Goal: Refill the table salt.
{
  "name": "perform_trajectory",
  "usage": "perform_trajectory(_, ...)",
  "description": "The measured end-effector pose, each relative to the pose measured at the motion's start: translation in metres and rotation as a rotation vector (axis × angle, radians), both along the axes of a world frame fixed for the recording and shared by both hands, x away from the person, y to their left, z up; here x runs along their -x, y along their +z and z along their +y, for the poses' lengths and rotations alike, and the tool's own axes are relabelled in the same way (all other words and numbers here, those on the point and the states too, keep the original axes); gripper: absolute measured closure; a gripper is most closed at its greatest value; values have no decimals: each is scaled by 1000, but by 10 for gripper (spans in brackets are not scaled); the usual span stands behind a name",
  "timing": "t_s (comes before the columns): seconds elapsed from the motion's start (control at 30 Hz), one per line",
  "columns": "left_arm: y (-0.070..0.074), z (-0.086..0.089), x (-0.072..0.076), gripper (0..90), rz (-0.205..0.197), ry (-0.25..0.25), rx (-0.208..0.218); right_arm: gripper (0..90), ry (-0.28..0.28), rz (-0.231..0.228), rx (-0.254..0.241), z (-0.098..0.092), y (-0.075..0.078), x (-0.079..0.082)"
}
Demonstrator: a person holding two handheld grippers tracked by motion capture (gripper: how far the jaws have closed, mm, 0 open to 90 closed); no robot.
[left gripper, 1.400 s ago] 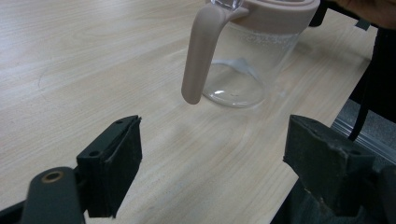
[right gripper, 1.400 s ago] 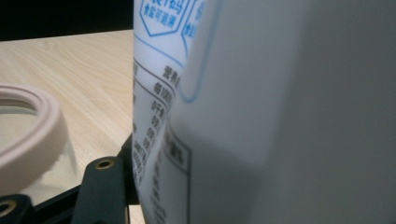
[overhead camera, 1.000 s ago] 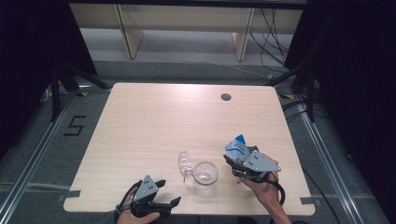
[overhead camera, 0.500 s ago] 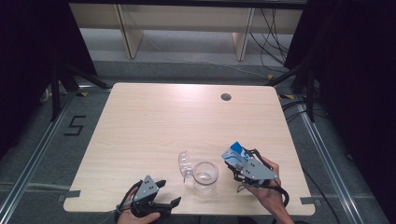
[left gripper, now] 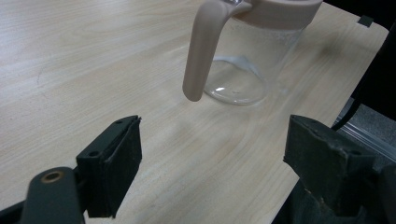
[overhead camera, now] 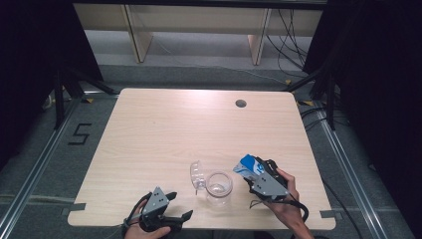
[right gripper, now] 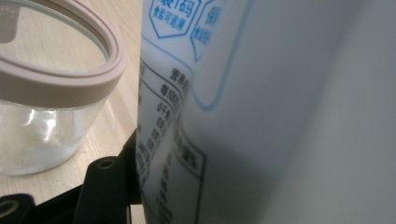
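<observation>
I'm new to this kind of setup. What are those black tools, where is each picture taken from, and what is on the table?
A person holds a hand-operated gripper in each hand. One camera looks down from above; one more rides on each gripper, looking along its jaws. On the wooden table stands a clear glass jug with a pale rim and handle. The right gripper is shut on a blue and white carton, tilted beside the jug. The left gripper is open and empty, near the table's front edge.

Right tool (overhead camera: 253, 174) with its blue-and-white carton (overhead camera: 250, 168) now slightly lower, closer to the glass jug (overhead camera: 219, 187).
</observation>
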State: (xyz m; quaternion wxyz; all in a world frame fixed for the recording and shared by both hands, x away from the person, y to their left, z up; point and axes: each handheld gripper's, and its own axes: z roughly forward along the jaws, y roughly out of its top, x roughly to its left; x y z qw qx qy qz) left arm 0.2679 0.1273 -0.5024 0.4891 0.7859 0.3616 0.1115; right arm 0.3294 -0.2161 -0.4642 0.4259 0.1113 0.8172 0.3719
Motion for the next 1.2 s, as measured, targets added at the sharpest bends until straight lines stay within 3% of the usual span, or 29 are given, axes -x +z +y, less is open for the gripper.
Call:
perform_trajectory(0.37, 0, 0, -1, 184, -8, -7, -8, 403, 12, -32, 59, 5, -1, 2)
perform_trajectory(0.47, 0, 0, -1, 184, -12, -14, -9, 404, 23, -56, 103, 5, -1, 3)
perform_trajectory(0.6, -1, -1, 0, 184, 3, -1, 2, 404, 12, -54, 106, 6, -1, 4)
perform_trajectory(0.87, 1, 1, 0, 184, -8, -3, -15, 404, 21, -88, 164, 7, -1, 4)
perform_trajectory(0.9, 0, 1, -1, 184, -13, -8, -11, 405, 10, -76, 156, 8, -2, 5)
perform_trajectory(1.03, 0, 0, 0, 184, 2, -1, 3, 407, 36, -122, 209, 9, -1, 5)
perform_trajectory(1.13, 0, 0, 0, 184, -4, -9, -4, 407, 14, -103, 201, 10, -3, 8)
perform_trajectory(1.17, 0, 0, 0, 184, 3, -2, 2, 407, 37, -140, 239, 11, -1, 6)
perform_trajectory(1.2, 0, -1, 0, 184, 4, -2, 3, 407, 34, -137, 248, 11, -2, 7)
